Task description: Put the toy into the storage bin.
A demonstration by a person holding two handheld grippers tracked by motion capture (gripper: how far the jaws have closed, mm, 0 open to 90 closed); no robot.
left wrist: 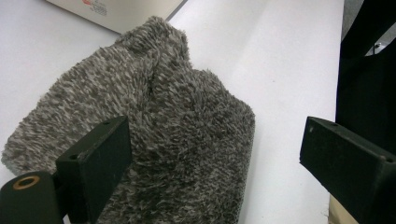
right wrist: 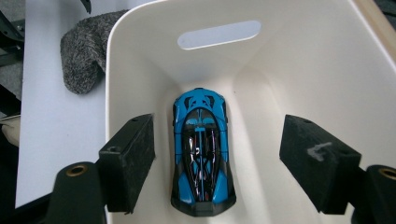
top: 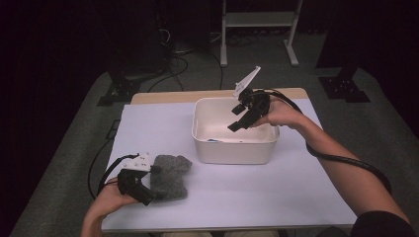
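Desk point(top: 296, 187): white top, carries bin and cloth.
Bin point(top: 232, 148): cream, toy car inside.
Cloth point(left wrist: 154, 126): grey, fuzzy, flat on desk near left tool.
Toy car point(right wrist: 201, 154): blue, on bin floor.
Left tool point(left wrist: 210, 154): released, jaws astride cloth edge.
Right tool point(right wrist: 215, 163): released, above car.

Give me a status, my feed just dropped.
Right tool open above the white plastic bin, blue toy car lying inside. Left tool open at the fuzzy grey cloth. Nothing in the way.
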